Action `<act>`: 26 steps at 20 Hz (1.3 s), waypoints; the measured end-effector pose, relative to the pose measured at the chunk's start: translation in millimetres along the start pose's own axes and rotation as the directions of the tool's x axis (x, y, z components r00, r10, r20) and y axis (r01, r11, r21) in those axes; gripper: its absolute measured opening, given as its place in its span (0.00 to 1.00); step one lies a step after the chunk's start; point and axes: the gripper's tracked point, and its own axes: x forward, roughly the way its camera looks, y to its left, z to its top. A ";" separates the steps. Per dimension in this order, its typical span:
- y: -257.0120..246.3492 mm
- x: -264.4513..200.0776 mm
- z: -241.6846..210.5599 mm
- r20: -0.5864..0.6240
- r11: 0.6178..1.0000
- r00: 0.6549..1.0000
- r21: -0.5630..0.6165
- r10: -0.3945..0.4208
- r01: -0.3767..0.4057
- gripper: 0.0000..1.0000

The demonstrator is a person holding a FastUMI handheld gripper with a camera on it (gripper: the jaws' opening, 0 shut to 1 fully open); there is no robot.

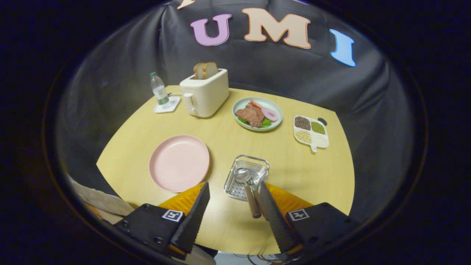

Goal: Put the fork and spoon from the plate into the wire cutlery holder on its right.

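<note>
While the gripper (232, 189) hangs above the table (220, 224) with fingers spread wide and holding nothing, the holder (246, 176) just ahead contains the spoon (245, 184). Left of the holder sits the bare plate (179, 162); beyond it, a toaster (204, 92).

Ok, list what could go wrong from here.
The open tool has one finger right beside the wooden-handled spoon and fork, whose handles overhang the shallow metal wire cutlery holder; pulling back carelessly could drag them out. The round pink plate sits near the other finger.
</note>
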 end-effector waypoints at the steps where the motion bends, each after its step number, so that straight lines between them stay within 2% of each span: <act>1: 6.4 -2.8 6.4 0.034 1.000 0.999 0.009 0.001 -0.001 0.76; 4: 24.3 -15.3 27.2 0.152 1.000 0.988 0.025 -0.008 0.004 0.96; 6: 34.1 -27.8 45.9 0.249 0.999 0.968 0.040 -0.034 0.025 0.96; 11: 59.4 -56.4 82.3 0.445 0.995 0.892 0.089 -0.082 0.048 0.97; 15: 70.2 -60.0 94.0 0.520 0.989 0.842 0.117 -0.143 0.096 0.96; 16: 69.3 -61.9 97.5 0.544 0.985 0.822 0.130 -0.168 0.115 0.96; 18: 66.4 -69.3 109.2 0.614 0.975 0.759 0.155 -0.219 0.156 0.96; 20: 65.8 -75.6 115.9 0.663 0.966 0.704 0.203 -0.254 0.157 0.97; 22: 66.4 -81.9 121.9 0.695 0.961 0.667 0.245 -0.267 0.130 0.97; 26: 51.0 -106.9 130.0 0.737 0.941 0.590 0.309 -0.330 0.140 0.97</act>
